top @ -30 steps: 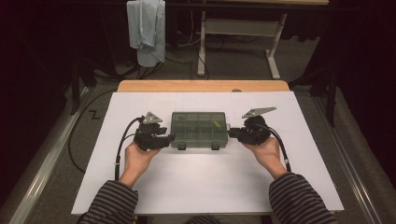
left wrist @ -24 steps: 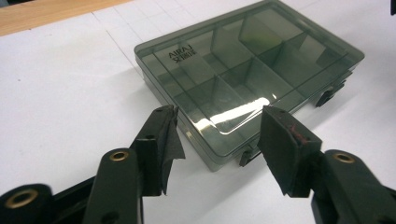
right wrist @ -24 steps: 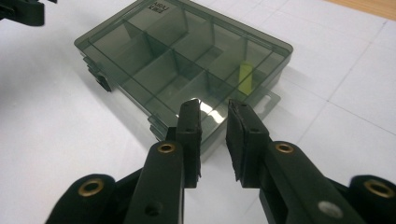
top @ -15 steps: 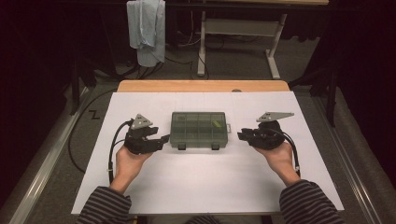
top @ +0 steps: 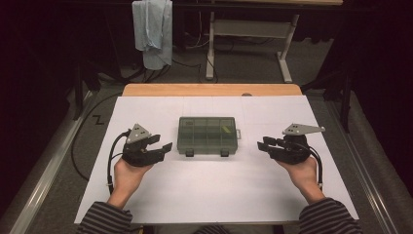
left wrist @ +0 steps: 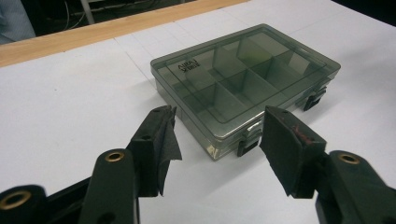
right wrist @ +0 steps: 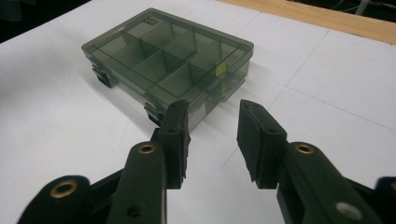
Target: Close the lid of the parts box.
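1. The surface (top: pixel 204 195) is covered in white, with a bare wooden strip along its far edge, and carries everything else.
2. The compartment box (top: pixel 207 136), smoky and see-through with its lid down, lies flat in the middle of the surface, its two dark latches toward the person. A small yellow bit shows inside near its right end.
3. The left tool (top: pixel 163 148) sits just left of the box, clear of it, jaws spread with nothing between them; the box's near corner lies beyond the tips in the left gripper view.
4. The right tool (top: pixel 263 146) sits to the right of the box, a little farther off. Its jaws have just been opening, and nothing is between them.
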`<state>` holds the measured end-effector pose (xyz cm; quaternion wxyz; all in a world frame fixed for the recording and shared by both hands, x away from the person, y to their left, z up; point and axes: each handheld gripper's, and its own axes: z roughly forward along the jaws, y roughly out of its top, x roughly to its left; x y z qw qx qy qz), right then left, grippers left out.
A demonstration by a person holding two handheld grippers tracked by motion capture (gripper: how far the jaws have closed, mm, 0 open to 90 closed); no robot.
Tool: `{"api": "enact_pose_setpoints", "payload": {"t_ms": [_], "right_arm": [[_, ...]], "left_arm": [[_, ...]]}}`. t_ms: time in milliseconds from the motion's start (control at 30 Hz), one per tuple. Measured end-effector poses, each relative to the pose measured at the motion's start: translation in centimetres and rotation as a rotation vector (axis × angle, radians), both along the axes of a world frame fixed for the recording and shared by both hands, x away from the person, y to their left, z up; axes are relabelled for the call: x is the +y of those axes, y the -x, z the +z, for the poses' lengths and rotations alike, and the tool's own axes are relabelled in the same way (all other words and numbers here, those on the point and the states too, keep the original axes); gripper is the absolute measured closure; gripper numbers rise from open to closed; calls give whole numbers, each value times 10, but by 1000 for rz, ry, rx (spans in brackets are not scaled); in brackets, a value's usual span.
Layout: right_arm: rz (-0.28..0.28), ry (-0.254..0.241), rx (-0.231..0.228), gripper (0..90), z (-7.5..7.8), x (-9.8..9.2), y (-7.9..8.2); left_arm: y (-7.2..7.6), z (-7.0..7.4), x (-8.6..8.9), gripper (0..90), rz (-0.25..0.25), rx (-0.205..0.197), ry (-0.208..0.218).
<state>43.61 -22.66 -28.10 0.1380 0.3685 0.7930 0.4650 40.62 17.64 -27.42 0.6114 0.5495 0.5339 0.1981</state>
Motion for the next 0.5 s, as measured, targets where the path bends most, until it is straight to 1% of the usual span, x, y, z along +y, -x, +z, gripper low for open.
{"api": "enact_pose_setpoints", "payload": {"t_ms": [67, 267, 333, 433, 500], "right_arm": [[-6, -6, -10, 638, -1, -3, 3], [-28, -22, -36, 611, -4, -12, 13], [-34, -27, -44, 600, -6, -15, 16], [-45, -35, -57, 585, -9, -21, 21], [-54, -42, -58, 574, -11, -24, 24]], "left_arm": [[2, -1, 2, 438, 1, -3, 9], [6, -5, 5, 432, 10, -17, 13], [9, -6, 5, 427, 10, -27, 16], [13, -7, 5, 422, 12, -44, 7], [14, -7, 5, 419, 13, -50, 14]]}}
